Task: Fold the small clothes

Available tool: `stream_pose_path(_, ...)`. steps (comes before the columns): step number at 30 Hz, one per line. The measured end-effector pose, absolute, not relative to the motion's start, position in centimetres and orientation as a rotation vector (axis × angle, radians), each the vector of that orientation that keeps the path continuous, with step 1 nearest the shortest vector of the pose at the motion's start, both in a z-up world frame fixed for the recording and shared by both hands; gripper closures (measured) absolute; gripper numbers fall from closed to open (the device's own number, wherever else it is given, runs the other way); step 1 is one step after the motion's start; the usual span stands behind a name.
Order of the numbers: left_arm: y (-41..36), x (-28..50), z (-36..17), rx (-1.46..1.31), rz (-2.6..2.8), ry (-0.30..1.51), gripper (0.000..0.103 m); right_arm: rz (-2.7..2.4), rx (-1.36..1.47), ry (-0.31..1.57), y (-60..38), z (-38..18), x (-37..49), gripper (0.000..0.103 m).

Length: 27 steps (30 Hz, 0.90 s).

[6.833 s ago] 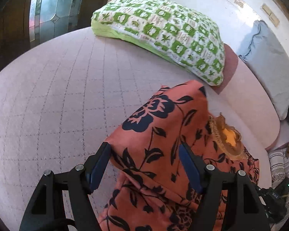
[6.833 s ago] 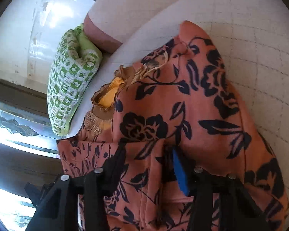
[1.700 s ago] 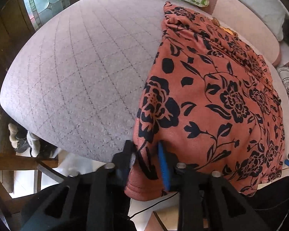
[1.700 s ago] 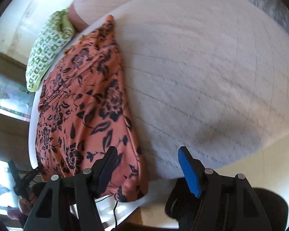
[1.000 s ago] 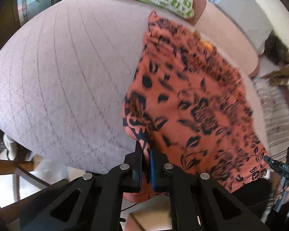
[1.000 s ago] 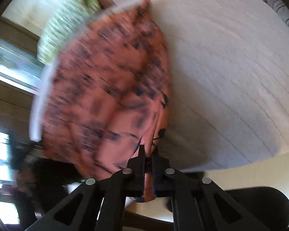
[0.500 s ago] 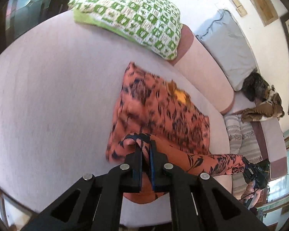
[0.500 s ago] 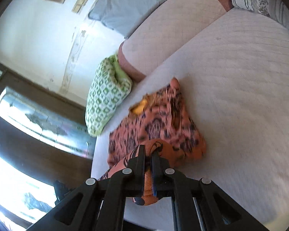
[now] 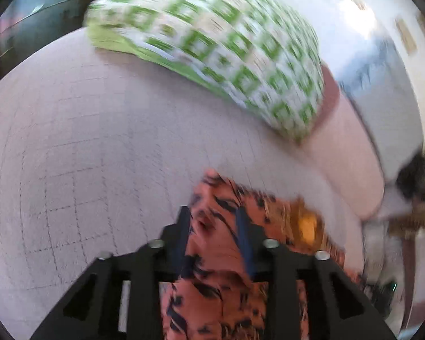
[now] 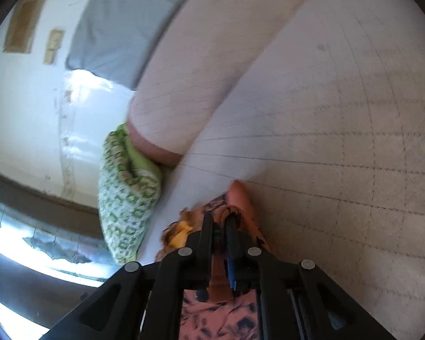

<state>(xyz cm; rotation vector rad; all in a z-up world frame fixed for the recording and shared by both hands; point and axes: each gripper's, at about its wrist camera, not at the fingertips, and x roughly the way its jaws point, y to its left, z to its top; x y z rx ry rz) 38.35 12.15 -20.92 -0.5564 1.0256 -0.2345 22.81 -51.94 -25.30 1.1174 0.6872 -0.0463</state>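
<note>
The orange garment with black flowers lies on the pale quilted sofa seat, its far end near the backrest. My left gripper is over its near part, fingers apart with cloth between them; the view is blurred. In the right wrist view my right gripper has its fingers nearly together, pinching a fold of the garment over its far end. A yellow-orange inner patch shows beside the left gripper, and also in the right wrist view.
A green-and-white patterned pillow lies at the back left of the seat, also in the right wrist view. A grey cushion leans on the wall above the backrest. Dark cloth lies at the far right.
Both grippers carried the garment's near edge from the seat's front forward to its far end, doubling it over. The left fingers, pinched shut half a second ago, now stand apart.
</note>
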Motion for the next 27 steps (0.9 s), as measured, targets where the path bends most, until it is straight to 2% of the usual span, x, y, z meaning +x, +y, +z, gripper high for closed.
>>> stream_pose_path(3, 13.5, 35.0, -20.1, -0.629, -0.184, 0.897, 0.063, -0.044, 1.115, 0.643, -53.1, -25.2, 21.8, 0.092)
stream_pose_path(4, 13.3, 33.9, -19.5, -0.62, -0.182, 0.863, 0.056, -0.052, 1.106, 0.606, -53.4, -24.7, 21.1, 0.088)
stream_pose_path(6, 11.8, 31.0, -18.2, -0.574, -0.212, 0.803, 0.05, -0.058, 1.056, 0.562, -53.1, -23.1, 19.6, 0.07)
stream_pose_path(8, 9.0, 29.0, -17.7, -0.52, -0.278, 0.795, 0.045, -0.061, 0.99, 0.535, -51.8, -21.5, 18.5, 0.042)
stream_pose_path(9, 7.7, 28.6, -18.0, -0.484, -0.301, 0.825, 0.045, -0.039, 0.948, 0.538, -50.5, -20.8, 18.3, 0.041)
stream_pose_path(13, 1.7, 27.2, -20.0, -0.361, -0.44, 0.941, 0.045, 0.101, 0.795, 0.749, -44.1, -20.4, 20.5, 0.042)
stream_pose_path(15, -1.0, 26.8, -21.6, -0.296, -0.508, 0.999, 0.045, 0.138, 0.725, 0.872, -41.1, -21.5, 21.8, 0.046)
stream_pose_path(17, -3.0, 27.1, -23.6, -0.258, -0.574, 1.074, 0.045, 0.166, 0.667, 0.955, -38.8, -22.6, 22.8, 0.056)
stream_pose_path(20, -3.9, 28.5, -25.2, -0.255, -0.594, 1.128, 0.045, 0.173, 0.546, 1.052, -35.9, -24.2, 24.4, 0.063)
stream_pose_path(23, -3.5, 30.8, -25.5, -0.315, -0.605, 1.133, 0.045, 0.117, 0.484, 1.069, -35.4, -25.2, 26.4, 0.063)
stream_pose_path(27, -3.3, 34.1, -25.4, -0.393, -0.587, 1.148, 0.045, 0.064, 0.499, 0.941, -37.6, -24.4, 29.2, 0.064)
